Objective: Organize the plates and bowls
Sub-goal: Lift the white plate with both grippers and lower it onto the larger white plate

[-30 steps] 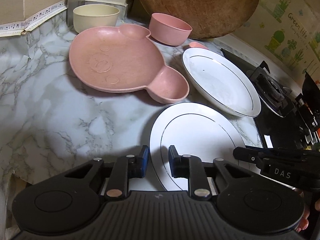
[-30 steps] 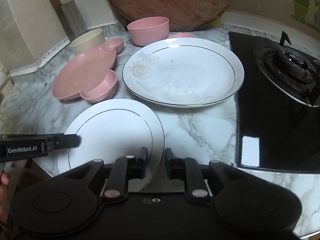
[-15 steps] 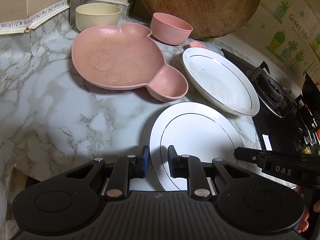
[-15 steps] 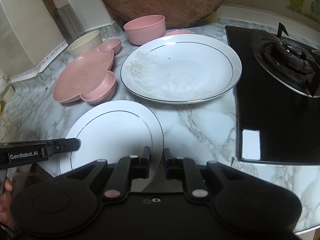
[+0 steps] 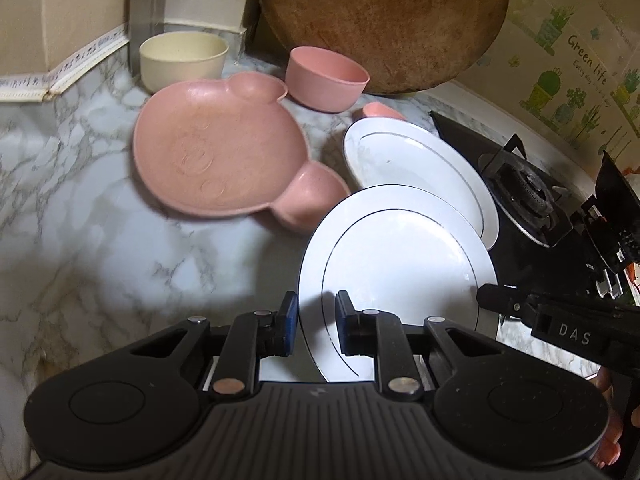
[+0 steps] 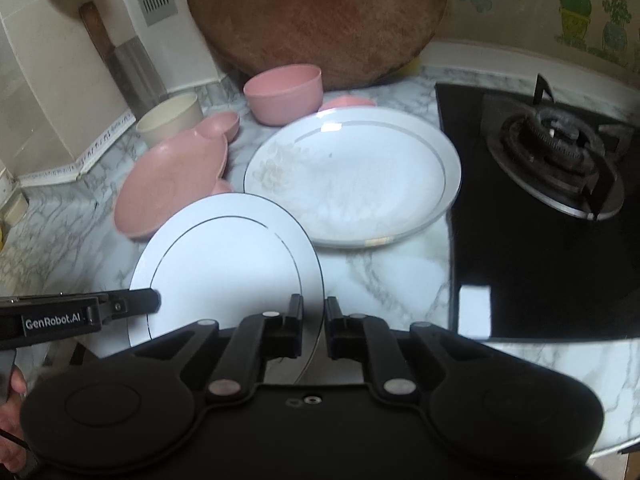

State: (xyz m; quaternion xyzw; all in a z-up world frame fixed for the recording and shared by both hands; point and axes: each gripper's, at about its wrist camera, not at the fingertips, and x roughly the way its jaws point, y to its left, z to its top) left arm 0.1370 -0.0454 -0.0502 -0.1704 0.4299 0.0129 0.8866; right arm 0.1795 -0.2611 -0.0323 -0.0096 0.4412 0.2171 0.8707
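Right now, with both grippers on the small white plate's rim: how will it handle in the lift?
Small plate looks like glazed ceramic: probably stiff, but slippery in the pinch. The left gripper and right gripper hold only its near rim, so it may tilt or slide out. Likely fragile; it overlaps the big plate in view, so a knock could chip either.

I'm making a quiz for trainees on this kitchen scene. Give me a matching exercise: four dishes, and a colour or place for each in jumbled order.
Things:
1. small flat plate
2. bear-shaped dish
3. bowl by the left wall
4. large white plate

Descriptions:
A. cream
B. beside the stove
C. gripped at its rim by both grippers
D. pink, with ear compartments

Pairs: 1-C, 2-D, 3-A, 4-B
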